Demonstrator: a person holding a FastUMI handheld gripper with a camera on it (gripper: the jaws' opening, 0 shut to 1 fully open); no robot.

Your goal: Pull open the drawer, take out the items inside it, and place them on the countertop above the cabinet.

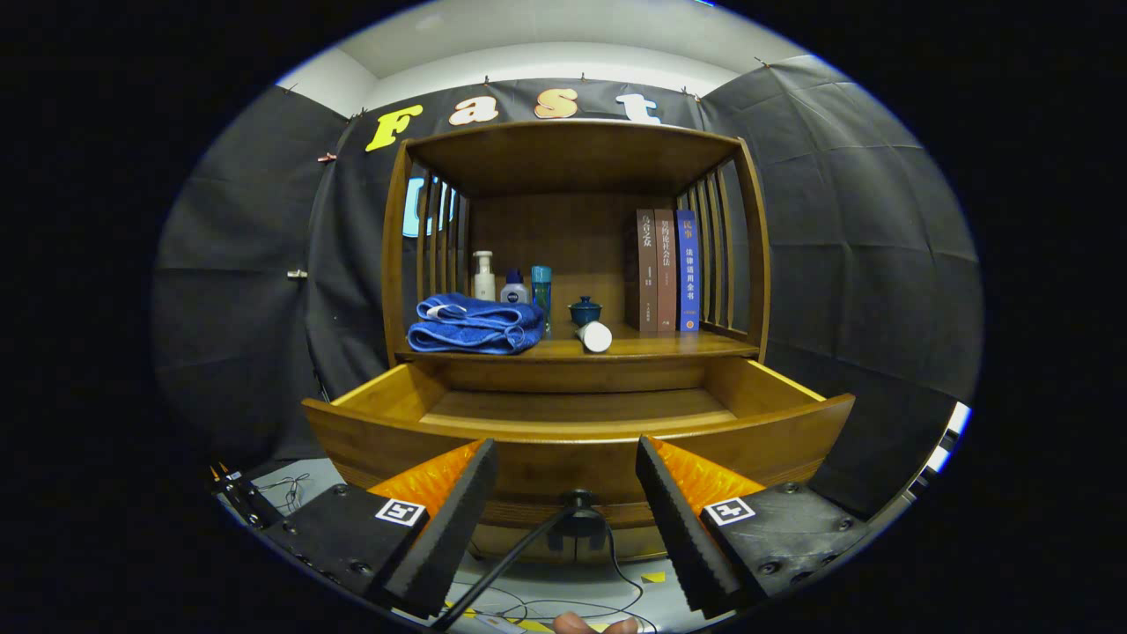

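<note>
The wooden drawer (577, 445) stands pulled out of the cabinet toward me, and the part of its floor that I see is bare. Its dark knob (578, 504) sits on the drawer front, between my two fingers. My gripper (568, 458) is open, just short of the drawer front, with nothing held. On the countertop (651, 346) above the drawer lie a folded blue towel (475, 324) and a white tube (595, 335) on its side. A dark teal lidded cup (585, 310) stands just behind the tube.
At the back left of the shelf stand a white pump bottle (483, 276), a small white bottle (514, 288) and a teal bottle (541, 288). Three books (665, 269) stand upright at the right. Slatted sides and a wooden top enclose the shelf. Cables (563, 599) lie on the floor below.
</note>
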